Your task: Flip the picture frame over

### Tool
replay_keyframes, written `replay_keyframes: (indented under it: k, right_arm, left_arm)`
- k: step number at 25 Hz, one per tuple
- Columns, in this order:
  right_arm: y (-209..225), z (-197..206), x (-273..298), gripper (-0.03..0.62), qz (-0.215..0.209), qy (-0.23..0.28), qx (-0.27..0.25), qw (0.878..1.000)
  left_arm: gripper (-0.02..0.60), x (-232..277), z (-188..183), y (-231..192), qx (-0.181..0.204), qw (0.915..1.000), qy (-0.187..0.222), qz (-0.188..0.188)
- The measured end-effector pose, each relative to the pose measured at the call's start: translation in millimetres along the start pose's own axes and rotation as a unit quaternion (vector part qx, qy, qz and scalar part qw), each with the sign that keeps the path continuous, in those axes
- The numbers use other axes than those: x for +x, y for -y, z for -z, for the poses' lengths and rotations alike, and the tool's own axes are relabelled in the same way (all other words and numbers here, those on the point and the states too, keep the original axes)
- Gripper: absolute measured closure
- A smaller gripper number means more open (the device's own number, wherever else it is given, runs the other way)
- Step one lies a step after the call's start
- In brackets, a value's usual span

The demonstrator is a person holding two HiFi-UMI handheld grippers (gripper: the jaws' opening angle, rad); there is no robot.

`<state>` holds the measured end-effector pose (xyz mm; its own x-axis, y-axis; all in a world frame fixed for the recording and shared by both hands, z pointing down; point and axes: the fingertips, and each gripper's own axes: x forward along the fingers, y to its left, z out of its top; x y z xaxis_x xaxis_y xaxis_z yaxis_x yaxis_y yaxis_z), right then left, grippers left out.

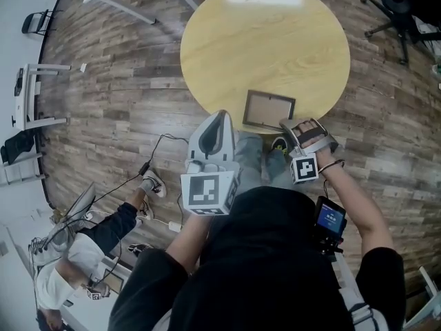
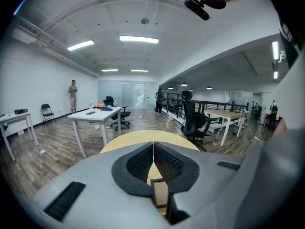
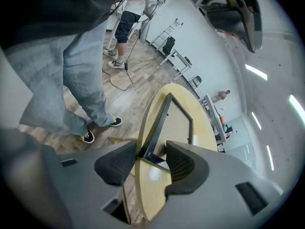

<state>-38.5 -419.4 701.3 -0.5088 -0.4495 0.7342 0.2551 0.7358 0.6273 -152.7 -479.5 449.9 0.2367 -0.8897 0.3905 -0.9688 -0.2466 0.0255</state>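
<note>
A dark-rimmed picture frame (image 1: 269, 110) lies flat on the round yellow table (image 1: 265, 40), close to its near edge. My right gripper (image 1: 288, 131) is at the frame's near right corner. In the right gripper view its jaws (image 3: 151, 149) stand open with the corner of the frame (image 3: 164, 120) between them, and the pads do not press on it. My left gripper (image 1: 222, 116) hovers just left of the frame, off the table's edge. Its pads (image 2: 153, 149) meet in a closed line, with a sliver of the frame (image 2: 160, 193) showing below them.
My own legs and shoes (image 1: 279, 143) stand under the table's near rim. A person (image 1: 76, 254) sits at the lower left with cables (image 1: 158, 150) running across the wood floor. An office chair (image 1: 403, 12) stands at the far right, and a white desk (image 2: 93, 116) beyond the table.
</note>
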Motion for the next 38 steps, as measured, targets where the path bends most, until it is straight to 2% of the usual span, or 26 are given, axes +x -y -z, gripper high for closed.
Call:
replay_keyframes:
  k: [4,8,12,14,16,18,19,21,23,26,27,29,32,34,36,38]
  right_arm:
    - [-10,-6,-7,0.422,0.011,0.014,-0.020,1.000]
    - [-3,-19,-26,0.443,-0.006,0.054,0.022,0.998]
    - [25,-31,-41,0.472,-0.005,0.092,0.117,0.989]
    - [44,-33,-47,0.483,-0.003,0.107,0.184,0.977]
    - [64,-35,-53,0.494,-0.007,0.125,0.258,0.958]
    - [80,-33,-57,0.502,-0.020,0.144,0.340,0.929]
    - [86,-31,-58,0.503,-0.029,0.154,0.387,0.909]
    - [96,-25,-59,0.505,-0.051,0.173,0.484,0.856]
    - [103,-16,-58,0.507,-0.069,0.189,0.569,0.798]
    - [104,-1,-55,0.508,-0.095,0.200,0.669,0.710]
    - [102,3,-54,0.510,-0.102,0.200,0.694,0.684]
    - [98,10,-52,0.512,-0.113,0.197,0.732,0.643]
    - [89,19,-49,0.514,-0.122,0.183,0.772,0.596]
    - [83,27,-45,0.514,-0.119,0.170,0.791,0.575]
    - [80,32,-42,0.514,-0.114,0.160,0.804,0.562]
    - [77,37,-39,0.510,-0.108,0.147,0.808,0.561]
  left_arm:
    - [0.558,4,-2,4,0.005,1.0000,-0.001,0.006]
    - [0.558,6,-6,5,0.012,0.9999,0.003,0.011]
    - [0.558,6,-4,10,0.014,0.9998,0.003,0.017]
    - [0.558,6,-6,12,0.016,0.9997,0.004,0.017]
    - [0.558,5,-8,12,0.017,0.9997,0.006,0.016]
    - [0.558,4,-9,9,0.017,0.9998,0.007,0.012]
    - [0.558,3,-9,8,0.018,0.9998,0.007,0.010]
    - [0.558,2,-9,7,0.020,0.9998,0.007,0.008]
    - [0.558,2,-9,7,0.020,0.9998,0.007,0.007]
    - [0.558,1,-7,9,0.018,0.9998,0.005,0.007]
    - [0.558,1,-8,9,0.018,0.9998,0.006,0.007]
    - [0.558,0,-10,9,0.020,0.9997,0.008,0.006]
    - [0.558,-1,-14,9,0.019,0.9997,0.010,0.005]
    - [0.558,-1,-15,9,0.020,0.9997,0.011,0.006]
    - [0.558,-1,-15,10,0.023,0.9997,0.011,0.007]
    - [0.558,0,-14,10,0.024,0.9996,0.010,0.008]
